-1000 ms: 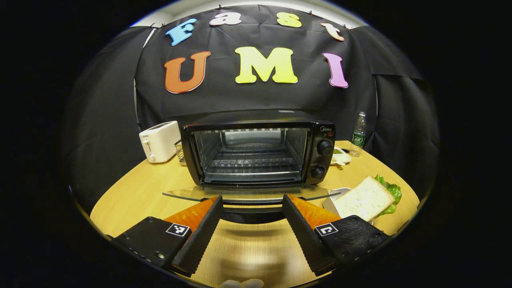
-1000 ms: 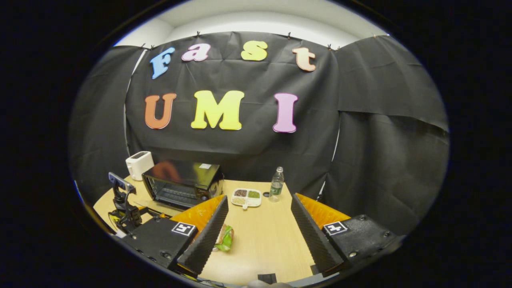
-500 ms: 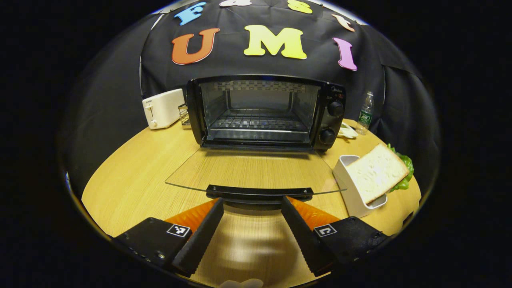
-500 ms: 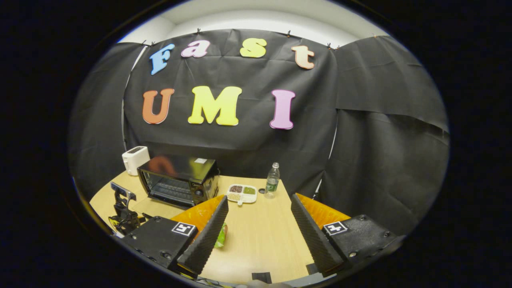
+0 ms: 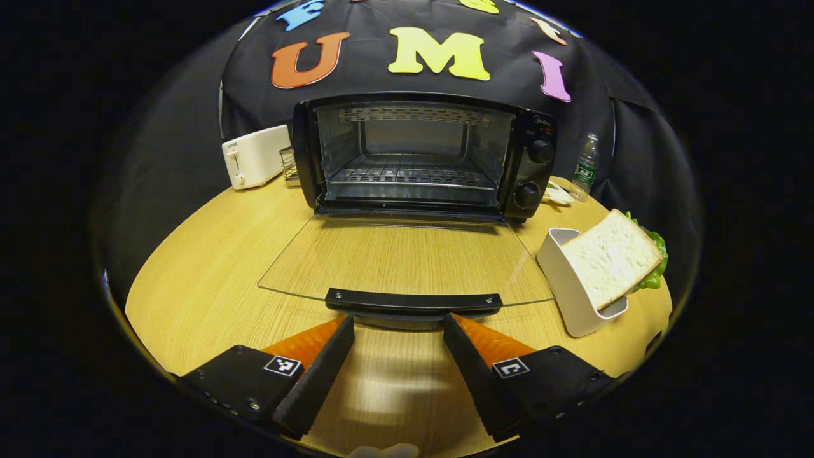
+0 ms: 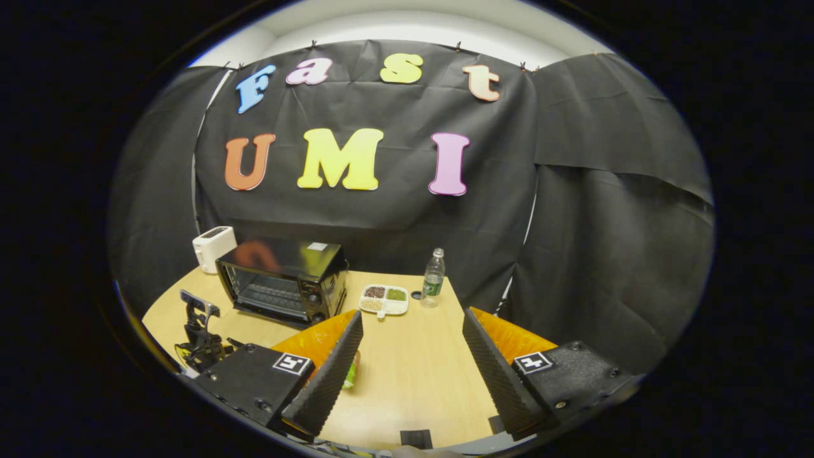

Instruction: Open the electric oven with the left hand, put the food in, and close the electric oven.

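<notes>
The black electric oven (image 5: 413, 152) stands at the table's middle with its glass door (image 5: 407, 261) folded down flat and its wire rack bare. My left gripper (image 5: 397, 321) is open, its fingertips just short of the door's black handle (image 5: 412, 300) and holding nothing. The food, a slice of bread with lettuce (image 5: 610, 257), leans in a white holder (image 5: 566, 286) to the oven's right. My right gripper (image 6: 412, 318) hovers open and empty above the table; a bit of the lettuce (image 6: 351, 375) peeks past its left finger. The oven (image 6: 283, 286) lies far left of it.
A white toaster (image 5: 254, 156) and a small wire basket (image 5: 289, 166) stand left of the oven. A water bottle (image 5: 586, 166) and a white divided dish (image 6: 383, 299) of seeds sit behind on the right. The round table's edge runs close by the holder.
The oven door has come down from nearly level with my left camera to lying flat below it. My left gripper has lifted and eased back off the handle. The right gripper drifted slightly.
</notes>
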Tool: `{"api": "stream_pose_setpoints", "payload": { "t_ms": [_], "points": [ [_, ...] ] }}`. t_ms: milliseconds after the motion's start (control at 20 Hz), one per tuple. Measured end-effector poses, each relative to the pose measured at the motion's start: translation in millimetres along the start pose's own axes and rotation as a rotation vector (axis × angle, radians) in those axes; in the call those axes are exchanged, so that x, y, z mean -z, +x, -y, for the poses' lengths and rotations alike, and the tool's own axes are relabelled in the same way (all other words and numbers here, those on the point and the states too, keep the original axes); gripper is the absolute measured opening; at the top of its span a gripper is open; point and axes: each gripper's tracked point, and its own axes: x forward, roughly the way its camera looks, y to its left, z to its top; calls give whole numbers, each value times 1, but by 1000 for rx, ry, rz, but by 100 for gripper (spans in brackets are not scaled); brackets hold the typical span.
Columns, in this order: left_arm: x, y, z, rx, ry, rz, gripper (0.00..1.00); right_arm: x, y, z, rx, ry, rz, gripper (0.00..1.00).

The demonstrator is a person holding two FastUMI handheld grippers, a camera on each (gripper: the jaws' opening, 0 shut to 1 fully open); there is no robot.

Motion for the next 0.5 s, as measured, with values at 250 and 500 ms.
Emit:
{"api": "stream_pose_setpoints", "payload": {
  "t_ms": [250,500],
  "points": [
    [-23,-13,-2,-2,56,61,96,-6,7,-4,-8,4,8,96],
    [-78,-55,-7,3,84,178,97,-1,25,-12,-46,39,3,100]
  ]
}}
